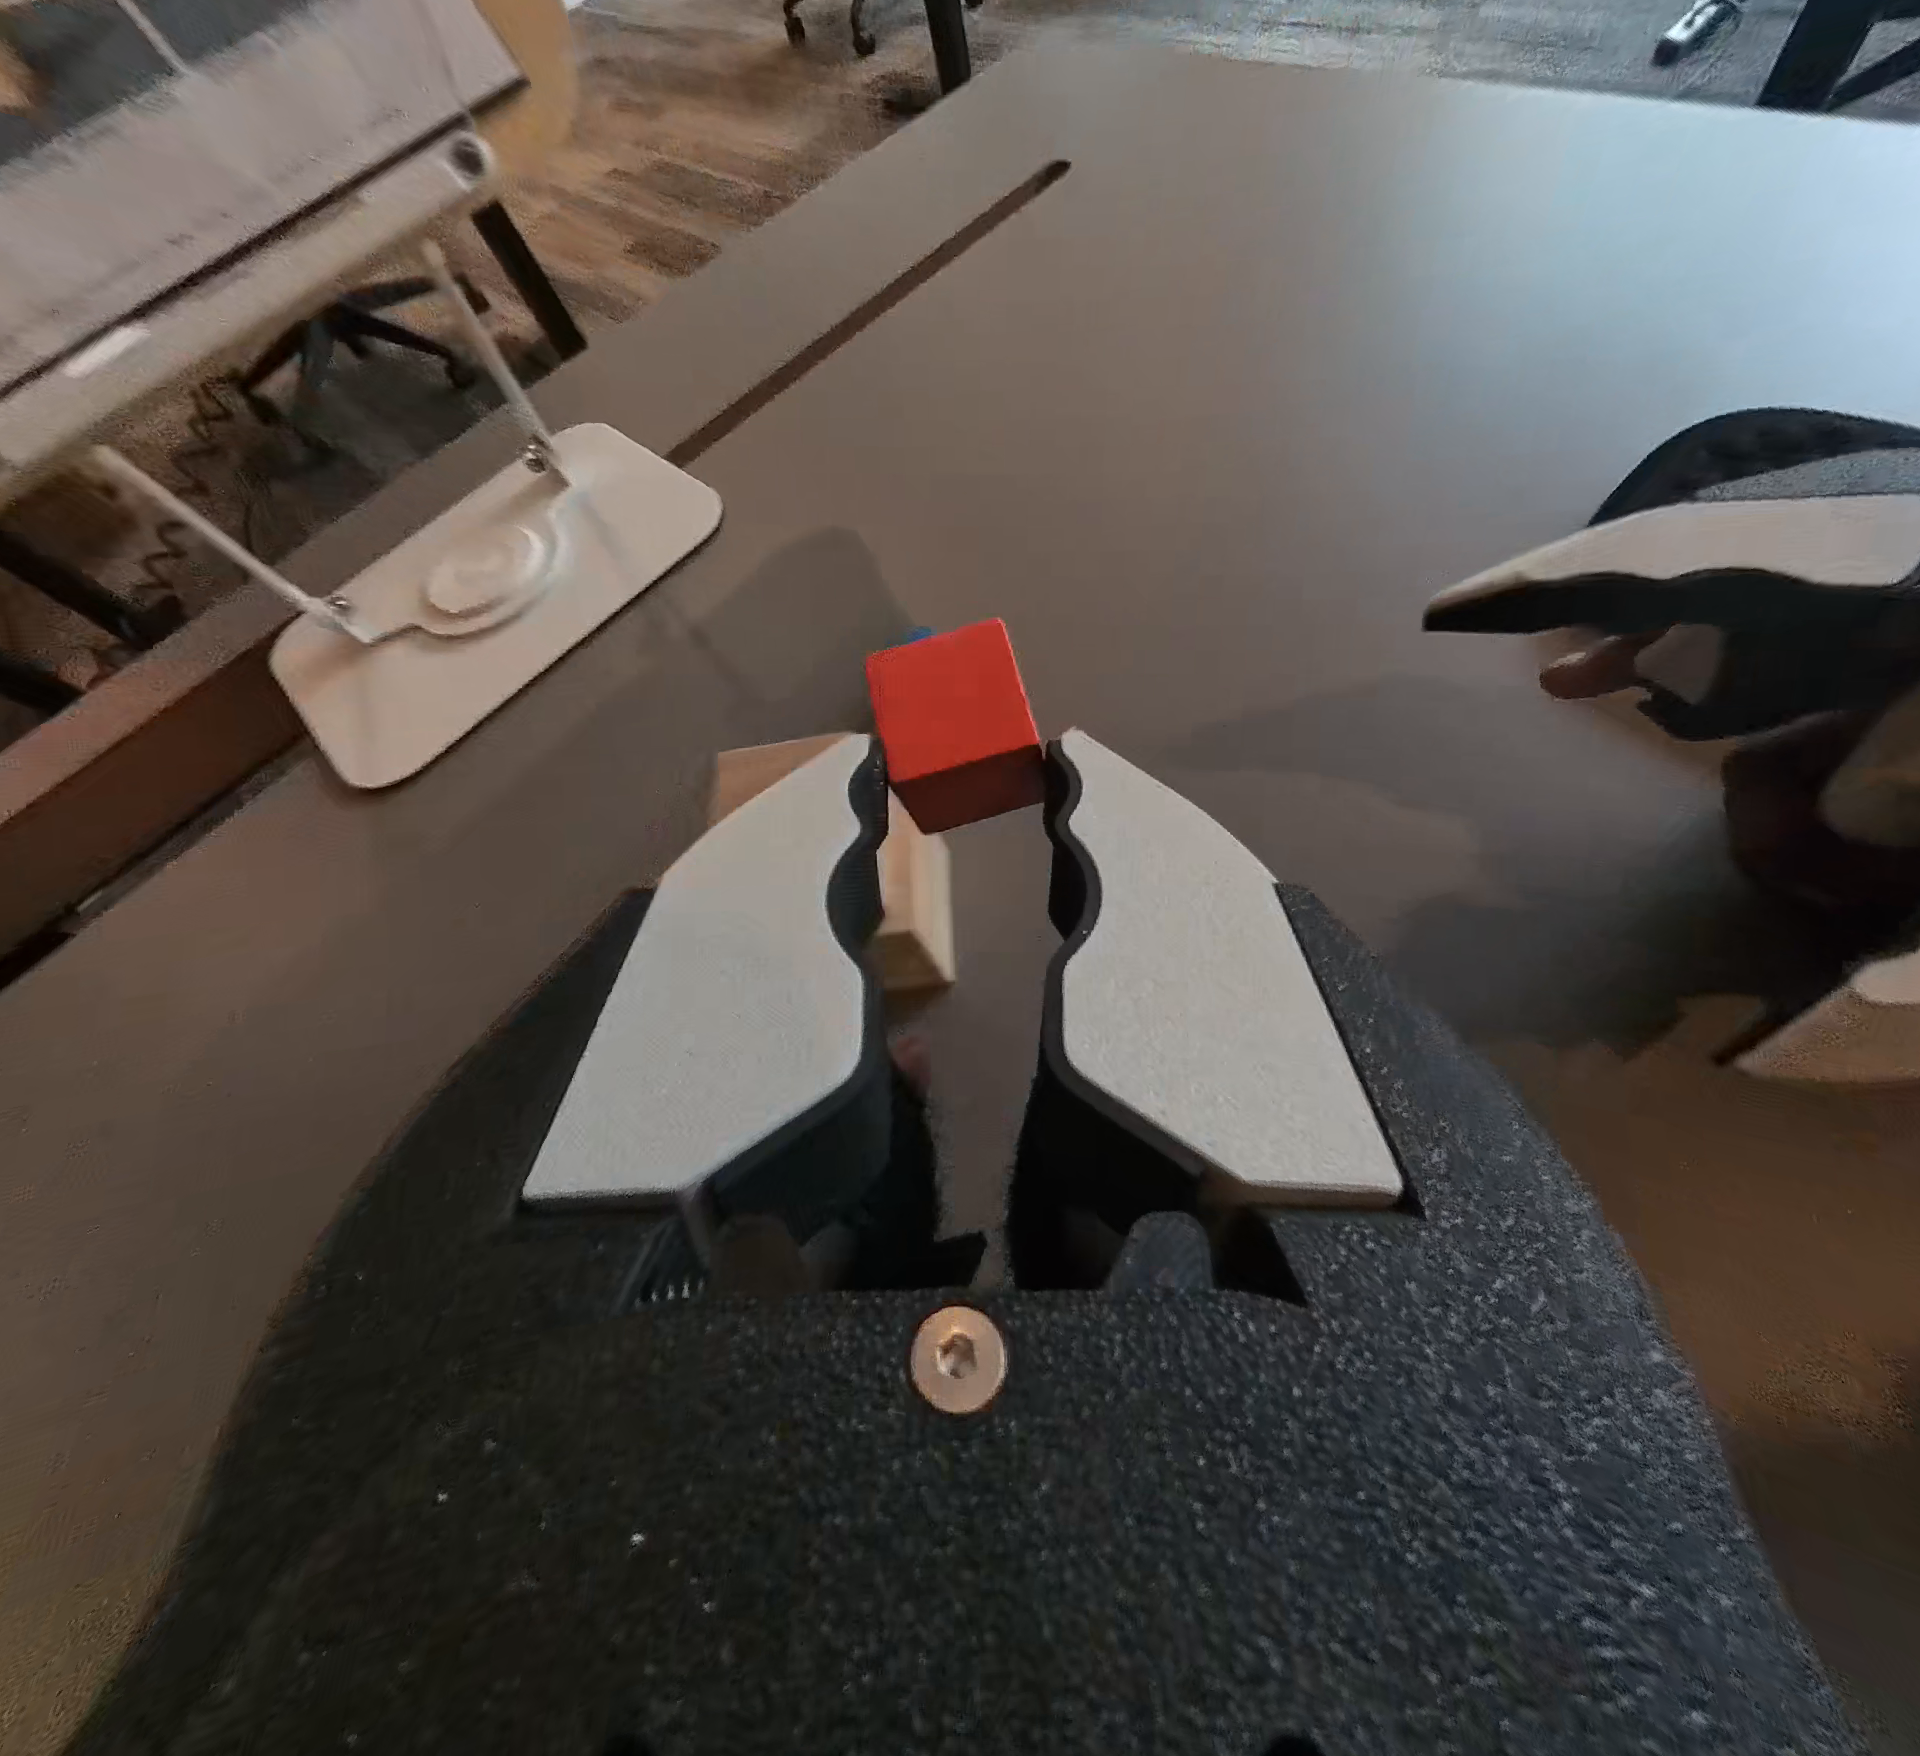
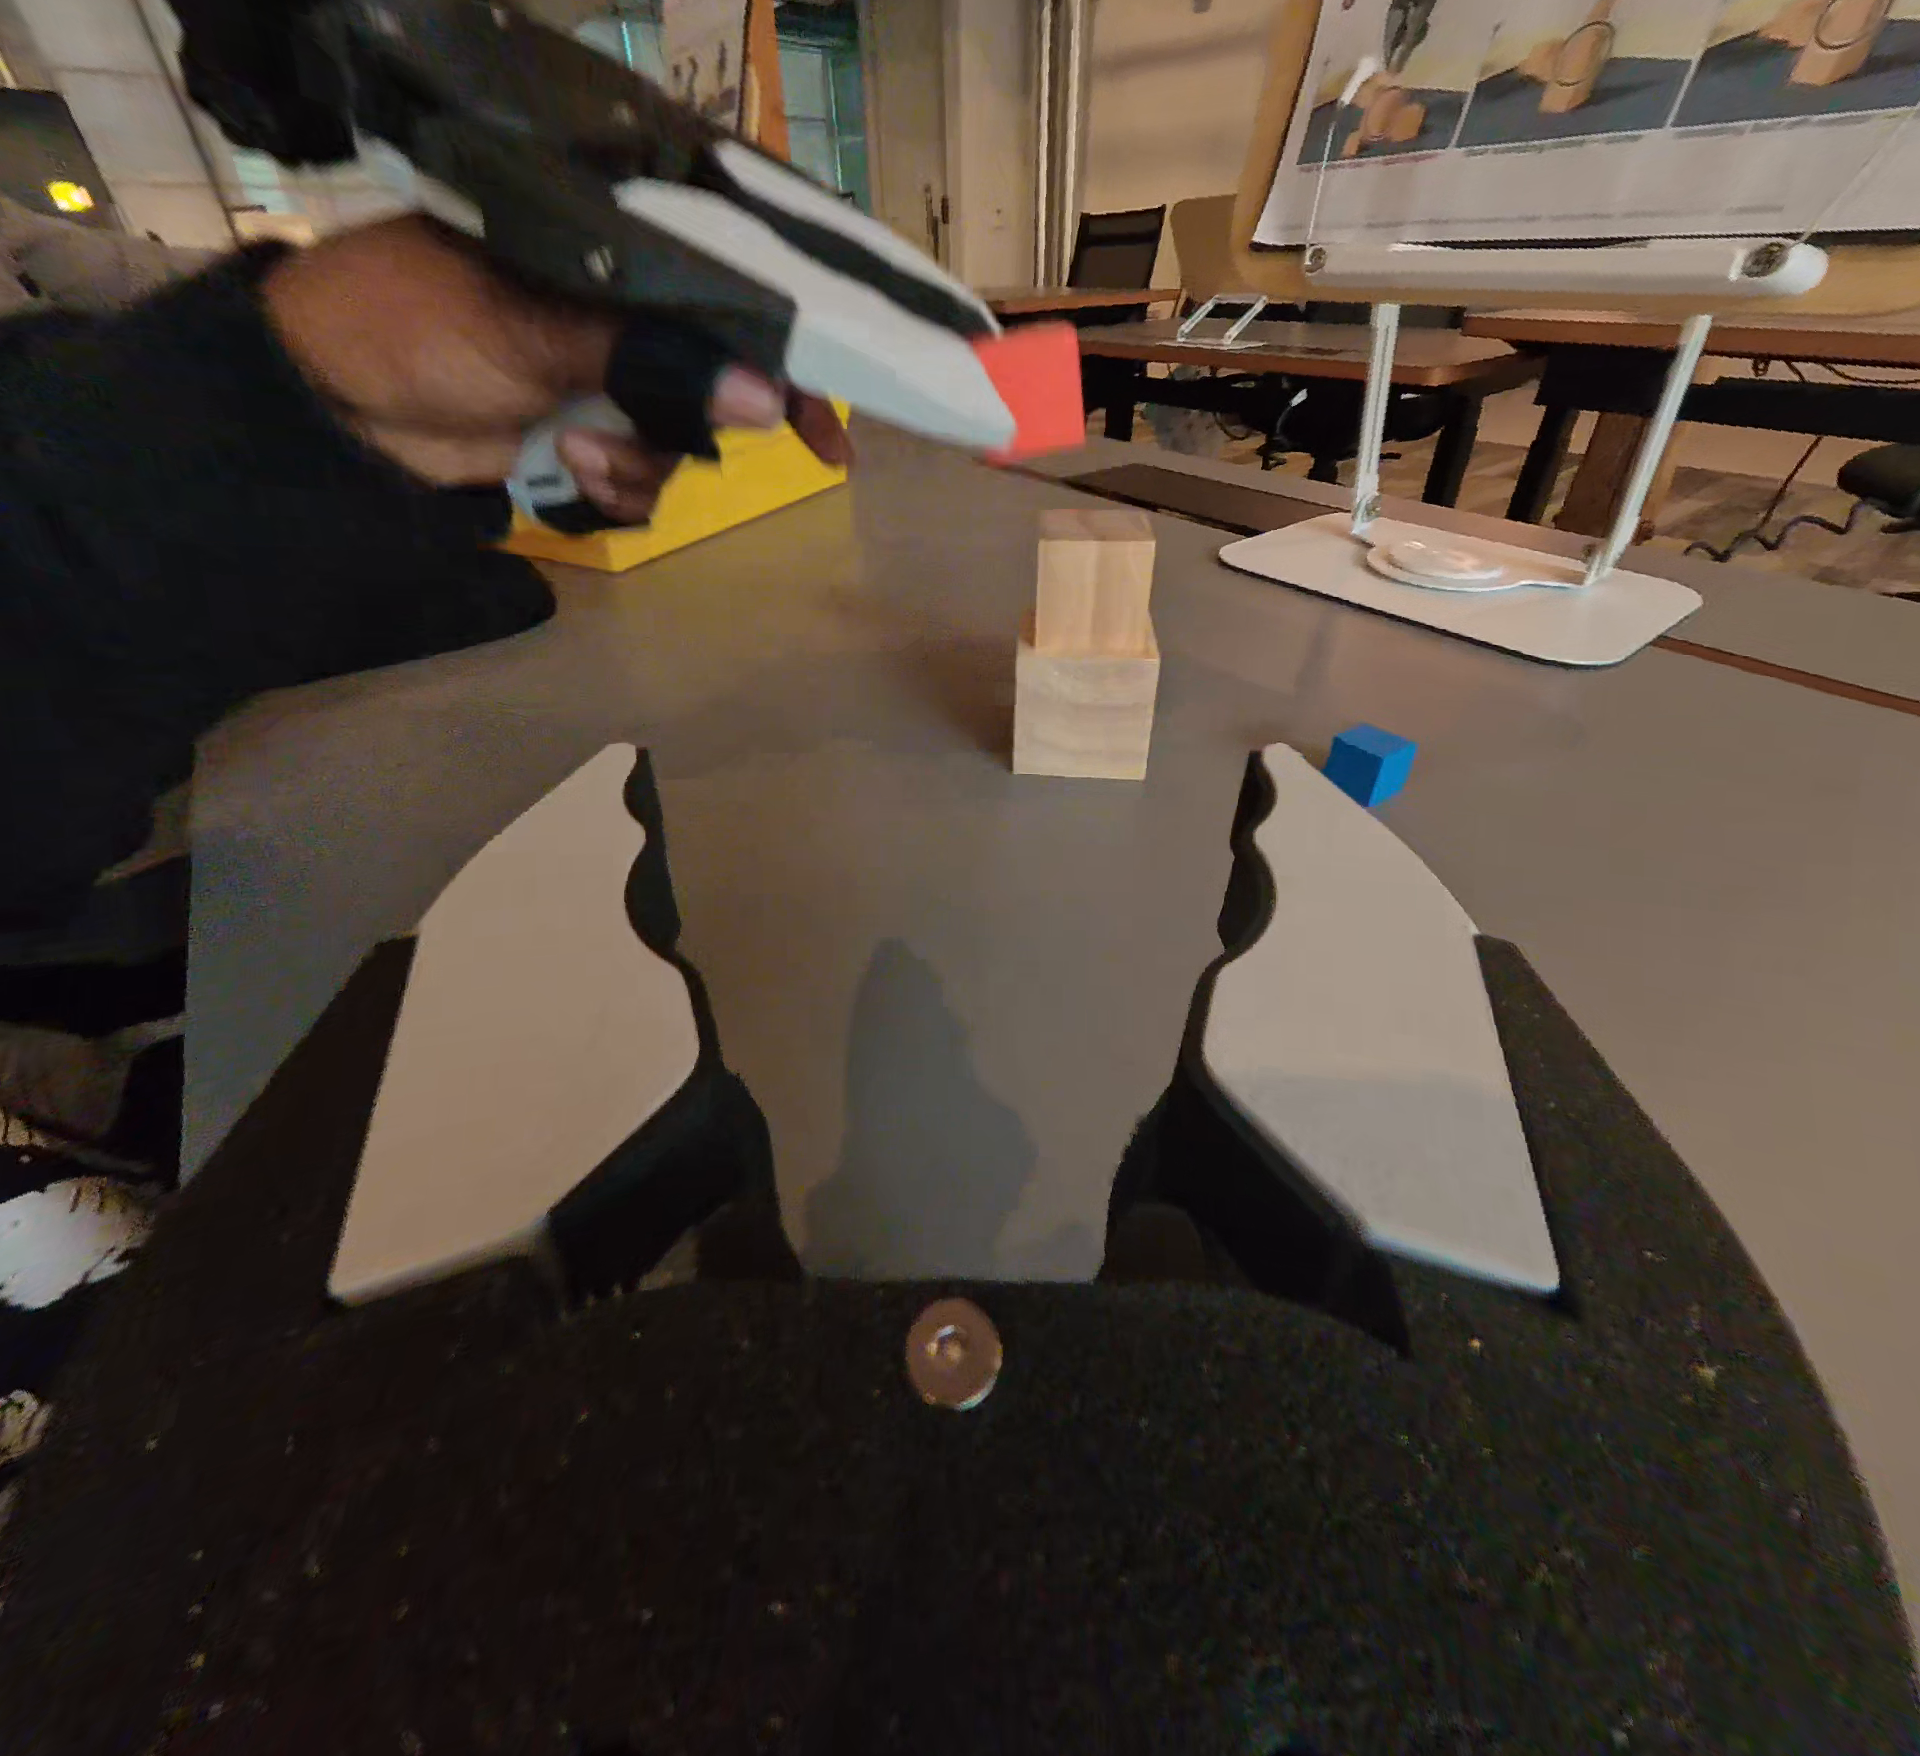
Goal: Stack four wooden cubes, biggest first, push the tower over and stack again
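While the left gripper (image 1: 961,776) is pinching the red cube (image 1: 954,721) at its fingertips, the two-block wooden stack (image 2: 1091,641) is sitting below and slightly ahead.
The right gripper (image 2: 945,771) is hanging wide open and empty; the blue cube (image 2: 1369,763) is probably resting just beyond its right fingertip.

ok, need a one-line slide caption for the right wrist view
Left gripper carries the red cube above the two-cube wooden stack; blue cube waits on the table.
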`<state>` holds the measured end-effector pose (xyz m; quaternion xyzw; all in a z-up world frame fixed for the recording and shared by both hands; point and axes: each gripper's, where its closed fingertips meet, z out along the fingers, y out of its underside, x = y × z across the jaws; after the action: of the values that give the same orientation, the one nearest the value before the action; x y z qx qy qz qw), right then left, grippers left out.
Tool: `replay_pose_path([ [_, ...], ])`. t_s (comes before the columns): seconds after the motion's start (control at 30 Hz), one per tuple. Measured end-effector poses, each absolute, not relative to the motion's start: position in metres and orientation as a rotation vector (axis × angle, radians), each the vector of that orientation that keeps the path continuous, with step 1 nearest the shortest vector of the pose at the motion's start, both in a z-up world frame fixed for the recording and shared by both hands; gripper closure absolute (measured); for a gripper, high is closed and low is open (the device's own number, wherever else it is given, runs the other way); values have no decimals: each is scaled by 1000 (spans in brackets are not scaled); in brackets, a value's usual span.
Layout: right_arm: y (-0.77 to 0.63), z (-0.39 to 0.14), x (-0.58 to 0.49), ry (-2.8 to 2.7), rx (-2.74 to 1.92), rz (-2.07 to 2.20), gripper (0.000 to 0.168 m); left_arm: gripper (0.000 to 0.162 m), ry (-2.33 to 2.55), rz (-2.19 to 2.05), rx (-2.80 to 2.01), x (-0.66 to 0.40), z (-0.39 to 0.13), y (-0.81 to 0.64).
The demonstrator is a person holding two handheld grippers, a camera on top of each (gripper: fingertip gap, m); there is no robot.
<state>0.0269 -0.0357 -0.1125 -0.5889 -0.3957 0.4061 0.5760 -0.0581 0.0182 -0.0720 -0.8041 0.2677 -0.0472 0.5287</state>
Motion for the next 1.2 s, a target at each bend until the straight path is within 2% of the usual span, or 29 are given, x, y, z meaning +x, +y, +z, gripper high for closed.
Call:
replay_pose_path([
  [0.17, -36, -114, 26, -936, -1385, 941, 67, 134, 581, -141, -1990, -110, -53, 28],
  [0.47, -35, -114, 26, -929, -1395, 948, 68, 134, 565, -132, -2090, -112, -97, 57],
  [0.93, -35, -114, 26, -925, -1396, 947, 69, 132, 614, -58, -2131, -107, -112, 68],
  [1.1, -34, -114, 26, -924, -1397, 947, 69, 92, 606, -74, -2130, -107, -104, 62],
  [1.2, -35, -114, 26, -924, -1397, 948, 69, 95, 710, -68, -2061, -96, -78, 62],
])
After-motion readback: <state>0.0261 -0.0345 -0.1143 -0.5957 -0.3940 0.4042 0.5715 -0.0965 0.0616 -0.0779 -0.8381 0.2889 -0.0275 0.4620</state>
